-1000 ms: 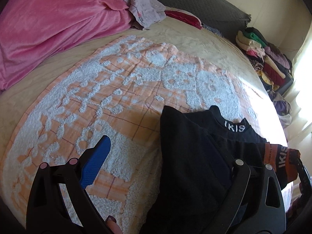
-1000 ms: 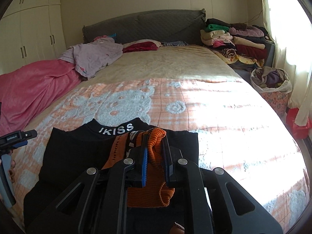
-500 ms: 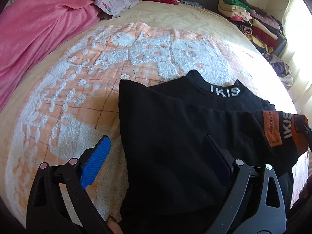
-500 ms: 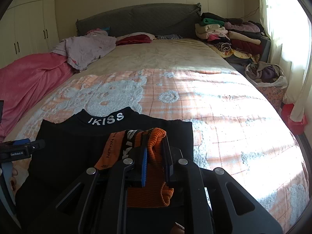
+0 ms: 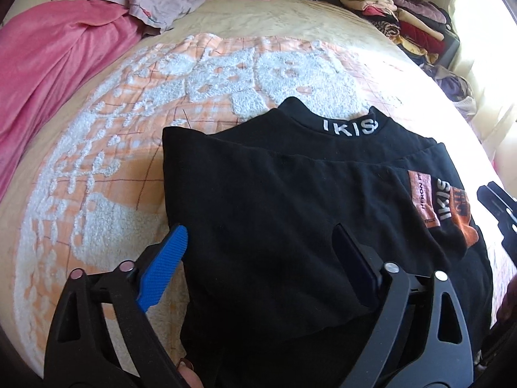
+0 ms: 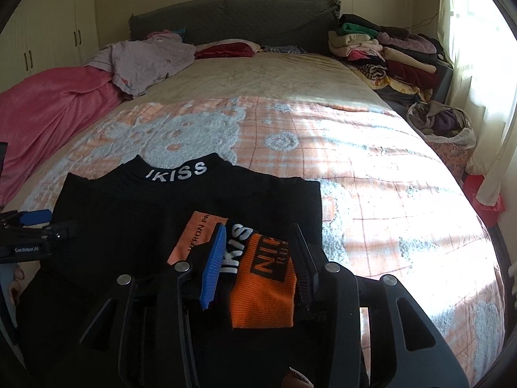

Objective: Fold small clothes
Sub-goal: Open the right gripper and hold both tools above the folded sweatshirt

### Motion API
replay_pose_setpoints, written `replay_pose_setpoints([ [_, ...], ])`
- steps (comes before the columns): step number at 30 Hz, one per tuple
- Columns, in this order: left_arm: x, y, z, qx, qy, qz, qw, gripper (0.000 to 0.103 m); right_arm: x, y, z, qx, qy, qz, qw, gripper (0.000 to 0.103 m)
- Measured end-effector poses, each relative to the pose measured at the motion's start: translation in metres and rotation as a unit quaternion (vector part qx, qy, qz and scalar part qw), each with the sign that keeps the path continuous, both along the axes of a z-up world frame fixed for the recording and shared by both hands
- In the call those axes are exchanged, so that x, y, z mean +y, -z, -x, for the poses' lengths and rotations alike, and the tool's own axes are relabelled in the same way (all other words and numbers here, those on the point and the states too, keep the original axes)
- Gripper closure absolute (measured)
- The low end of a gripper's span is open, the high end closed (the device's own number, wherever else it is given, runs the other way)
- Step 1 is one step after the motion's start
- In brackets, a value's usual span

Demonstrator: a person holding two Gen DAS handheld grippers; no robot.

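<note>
Nearest to us, our right gripper [image 6: 258, 265] points down over the orange cuff [image 6: 265, 294] of the black top [image 6: 145, 226]; its jaws are opening, the cuff lies between the blue pad and the black one, and neither pad presses on it. Our left gripper [image 5: 258, 249] hovers over the left side of the same garment, its jaws standing wide yet closing, straddling the folded left edge without touching the cloth. A fingertip of the hand holding it shows at the bottom edge of the left wrist view.

Just beyond, the black top lies flat on the orange and white blanket [image 6: 371, 168], near the foot of the bed [image 6: 258, 74]. Its collar, lettered in white, points toward the headboard [image 6: 232, 19], and a sleeve is folded across the body so that the orange cuff and an orange label sit on the right half of the chest.

Farther up, a pink blanket [image 6: 48, 106] is heaped along the left side of the bed, with a crumpled lilac garment [image 6: 145, 61] on its upper end and a dark red pillow [image 6: 226, 50] by the headboard. Beside the bed on the right stands a stack of folded clothes [image 6: 387, 55], then a bag of laundry [image 6: 442, 126] nearer the window curtain [image 6: 484, 97]. White wardrobe doors [image 6: 48, 32] fill the far left corner.
</note>
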State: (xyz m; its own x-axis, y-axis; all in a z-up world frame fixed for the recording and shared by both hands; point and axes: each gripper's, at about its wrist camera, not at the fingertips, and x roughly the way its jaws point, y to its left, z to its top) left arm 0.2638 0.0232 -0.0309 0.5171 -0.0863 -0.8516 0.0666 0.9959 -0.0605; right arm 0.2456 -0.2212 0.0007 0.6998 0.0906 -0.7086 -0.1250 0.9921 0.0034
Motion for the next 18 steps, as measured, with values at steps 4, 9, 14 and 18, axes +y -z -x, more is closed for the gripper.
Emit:
replay_pose_setpoints([
  [4, -0.003, 0.013, -0.001, 0.028, 0.015, -0.008, 0.9995, 0.027, 0.025, 0.007, -0.001, 0.015, -0.040, 0.000, 0.999, 0.059],
  [9, 0.008, 0.021, -0.001, 0.044, 0.007, -0.006, 0.9990, 0.027, 0.043, 0.020, -0.005, 0.042, -0.061, 0.023, 0.997, 0.052],
  [14, 0.011, 0.024, 0.000, 0.049, 0.006, 0.001, 0.9988, 0.027, 0.026, 0.050, -0.013, 0.097, -0.028, 0.063, 0.993, 0.051],
  [18, 0.010, 0.024, -0.001, 0.050, 0.007, -0.002, 0.9987, 0.027, 0.003, 0.059, -0.011, 0.101, -0.013, 0.014, 0.995, 0.044],
])
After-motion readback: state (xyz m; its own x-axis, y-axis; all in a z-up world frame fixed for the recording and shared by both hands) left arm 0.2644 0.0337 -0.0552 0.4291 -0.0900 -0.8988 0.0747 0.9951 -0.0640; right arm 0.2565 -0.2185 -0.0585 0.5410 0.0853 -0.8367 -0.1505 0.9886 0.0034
